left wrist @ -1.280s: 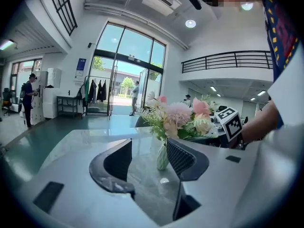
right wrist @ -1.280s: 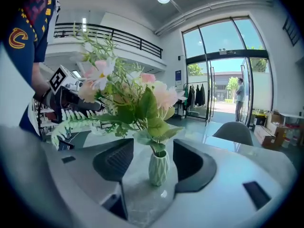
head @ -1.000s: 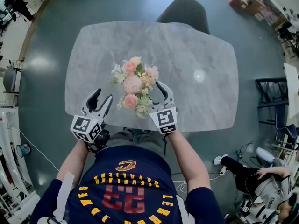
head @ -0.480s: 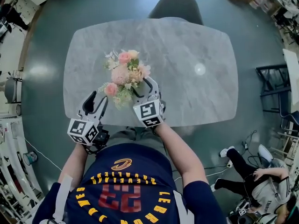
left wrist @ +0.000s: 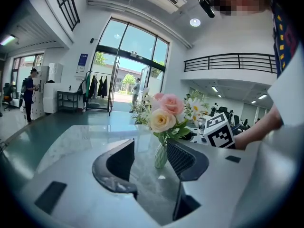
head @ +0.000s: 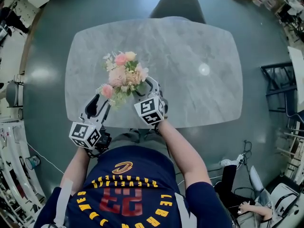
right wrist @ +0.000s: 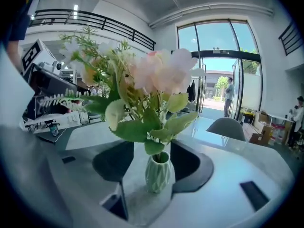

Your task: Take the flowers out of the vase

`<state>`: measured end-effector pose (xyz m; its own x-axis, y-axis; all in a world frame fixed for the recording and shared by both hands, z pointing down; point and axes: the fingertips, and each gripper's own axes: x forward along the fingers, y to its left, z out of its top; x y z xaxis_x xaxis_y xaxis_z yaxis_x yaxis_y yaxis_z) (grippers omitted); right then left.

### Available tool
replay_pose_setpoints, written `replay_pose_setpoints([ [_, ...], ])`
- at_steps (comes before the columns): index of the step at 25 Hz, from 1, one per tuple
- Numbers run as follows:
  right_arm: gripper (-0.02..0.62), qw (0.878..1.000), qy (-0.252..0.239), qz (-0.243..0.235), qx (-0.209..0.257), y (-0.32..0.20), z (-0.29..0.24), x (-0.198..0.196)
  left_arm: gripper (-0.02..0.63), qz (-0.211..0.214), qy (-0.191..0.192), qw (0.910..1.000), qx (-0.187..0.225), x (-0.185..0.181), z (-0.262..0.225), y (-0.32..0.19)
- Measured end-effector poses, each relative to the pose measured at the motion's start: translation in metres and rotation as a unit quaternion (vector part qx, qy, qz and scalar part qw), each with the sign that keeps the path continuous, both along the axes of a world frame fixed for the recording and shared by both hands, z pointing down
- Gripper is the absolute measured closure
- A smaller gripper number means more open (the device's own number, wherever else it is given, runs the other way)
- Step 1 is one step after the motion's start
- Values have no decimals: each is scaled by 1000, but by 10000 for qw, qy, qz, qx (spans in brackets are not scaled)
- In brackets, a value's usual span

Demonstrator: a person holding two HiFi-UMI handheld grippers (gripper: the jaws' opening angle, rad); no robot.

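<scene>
We're at the reach-in: right gripper (right wrist: pixel 151 147), jaws apart, straddles the vase (right wrist: pixel 157 172) on the desk (head: pixel 190 46), flowers (right wrist: pixel 152 80) above. Left gripper (left wrist: pixel 151 146) jaws gape empty, vase ahead. Next, likely: steady vase, pinch flowers low.

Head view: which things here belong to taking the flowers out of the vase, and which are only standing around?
For the job:
flowers
green vase, standing between the parted jaws of the right tool
left tool, open and empty

Only standing around:
table, which carries the vase
chair at the table's far side
</scene>
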<state>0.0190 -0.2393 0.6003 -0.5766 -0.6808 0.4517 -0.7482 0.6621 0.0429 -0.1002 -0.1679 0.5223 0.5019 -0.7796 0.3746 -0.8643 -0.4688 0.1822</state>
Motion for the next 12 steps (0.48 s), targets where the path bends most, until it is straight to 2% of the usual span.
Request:
replay_pose_setpoints([
  [6,359,10000,66,-14,1,-7,-3,16,394,66,40,10000,-21,19,-6,-14],
  [12,359,9999,80,116,-60,10,7,19,394,85,52,9999,-13,13,-6,-3],
])
